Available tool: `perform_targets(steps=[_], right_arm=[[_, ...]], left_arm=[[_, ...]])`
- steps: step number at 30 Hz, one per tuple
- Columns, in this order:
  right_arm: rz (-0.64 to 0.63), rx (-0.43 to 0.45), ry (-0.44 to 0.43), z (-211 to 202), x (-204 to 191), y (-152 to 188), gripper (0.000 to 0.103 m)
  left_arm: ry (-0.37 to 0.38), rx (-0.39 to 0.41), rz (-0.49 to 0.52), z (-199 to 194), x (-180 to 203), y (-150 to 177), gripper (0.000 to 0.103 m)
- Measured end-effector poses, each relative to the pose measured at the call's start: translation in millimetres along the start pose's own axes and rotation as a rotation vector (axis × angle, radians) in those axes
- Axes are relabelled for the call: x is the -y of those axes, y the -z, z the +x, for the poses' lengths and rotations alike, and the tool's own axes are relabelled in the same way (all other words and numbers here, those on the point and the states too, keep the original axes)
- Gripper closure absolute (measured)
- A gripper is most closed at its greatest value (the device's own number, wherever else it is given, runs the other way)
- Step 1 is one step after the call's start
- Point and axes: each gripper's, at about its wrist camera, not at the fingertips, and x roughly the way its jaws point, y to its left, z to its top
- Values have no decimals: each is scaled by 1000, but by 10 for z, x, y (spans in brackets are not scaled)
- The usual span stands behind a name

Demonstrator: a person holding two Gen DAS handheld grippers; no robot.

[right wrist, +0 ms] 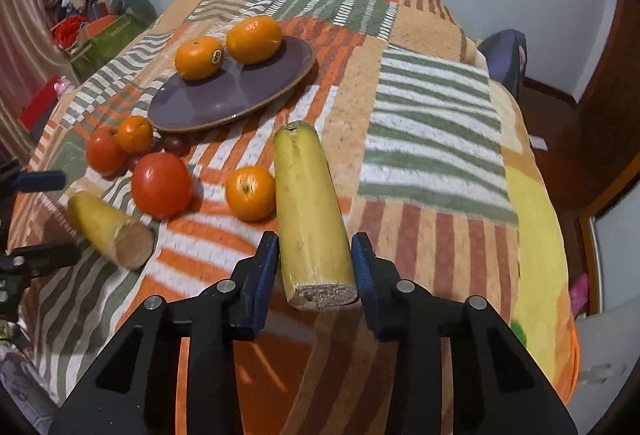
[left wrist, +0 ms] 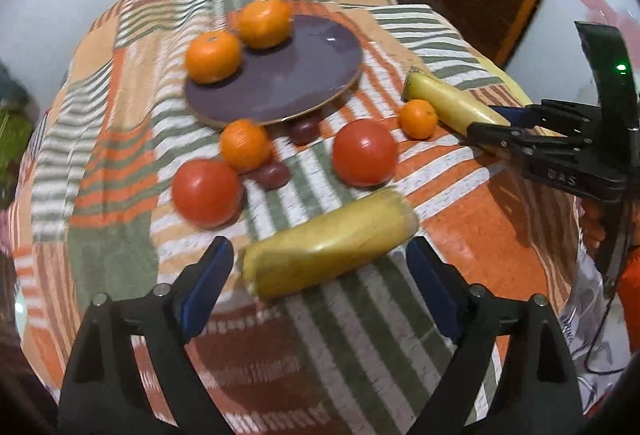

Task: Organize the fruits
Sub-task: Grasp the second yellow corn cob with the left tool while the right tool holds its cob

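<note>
Left gripper (left wrist: 320,267) at the bottom of the frame, fingers (left wrist: 208,275) wide apart either side of a yellow banana piece (left wrist: 328,251); upper centre, a purple plate (left wrist: 280,75) carries two oranges (left wrist: 214,55) on the striped desk (left wrist: 400,315)

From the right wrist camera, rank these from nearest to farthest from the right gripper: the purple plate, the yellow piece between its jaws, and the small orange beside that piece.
1. The yellow piece, right between the jaws of the right gripper.
2. The small orange, just left of that piece on the cloth.
3. The purple plate, farther back and to the left, holding two oranges.
</note>
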Motion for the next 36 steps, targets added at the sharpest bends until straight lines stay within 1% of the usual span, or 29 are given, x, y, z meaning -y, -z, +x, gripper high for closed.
perform_targets(steps=[2,3,5,6,7,9,11,15,16,18,19,20,22,23,24,25,26,27,28,29,30,33,34,35,36], right_arm=[[21,-2,-15,-65,22,70,70],[22,-5,-19,-104,21,109,70],[13,-6,-24,-146,-4,134,70],[5,-3,-23,-169,-17,139,70],[-3,2,-18,-183,-29,130,70],[-15,32,16,-204,-38,85,70],[-22,41,39,-151,-39,20,69],[5,10,10,30,-15,-51,69],[9,-1,12,87,-22,-57,69],[11,-22,17,189,-35,-34,69],[16,-21,17,195,-39,-12,69],[22,-13,19,185,-40,10,69],[23,-10,19,153,-61,38,69],[28,-6,17,127,-63,52,70],[34,-4,14,106,-64,67,70],[36,-5,14,88,-67,80,70],[36,-6,14,69,-72,103,70],[37,-6,13,42,-79,129,70],[40,-5,8,13,-83,157,70],[43,-7,2,-6,-87,176,70],[45,-9,-6,-26,-92,200,70],[48,-14,-15,-78,-97,267,70],[51,-14,-18,-87,-93,278,70],[58,-16,-24,-94,-83,292,70],[64,-17,-28,-92,-75,290,70]], left_arm=[[-1,1,40,69,50,-36,9],[-3,-7,50,107,62,-51,9],[4,-36,55,209,59,-74,9],[26,-67,59,288,48,-72,9],[24,-72,66,320,46,-63,6],[15,-71,81,345,48,-42,6],[6,-62,89,346,60,-23,6],[-3,-49,81,354,80,-10,6],[-1,-46,75,348,81,-7,7],[1,-30,78,298,99,16,14],[0,-22,87,271,116,29,19],[-2,-15,94,248,130,37,23],[-6,-4,106,207,166,46,30],[-7,-1,108,192,176,46,34],[-4,6,104,164,184,41,36],[2,9,99,149,185,33,41],[15,16,88,122,179,16,51],[36,22,66,73,156,-5,56],[47,24,54,46,148,-19,72],[58,17,39,18,122,-39,79],[61,11,40,15,113,-46,82],[70,6,67,19,109,-43,81],[70,0,90,24,127,-46,76],[58,-10,114,42,146,-50,58],[51,-30,123,84,151,-49,44]])
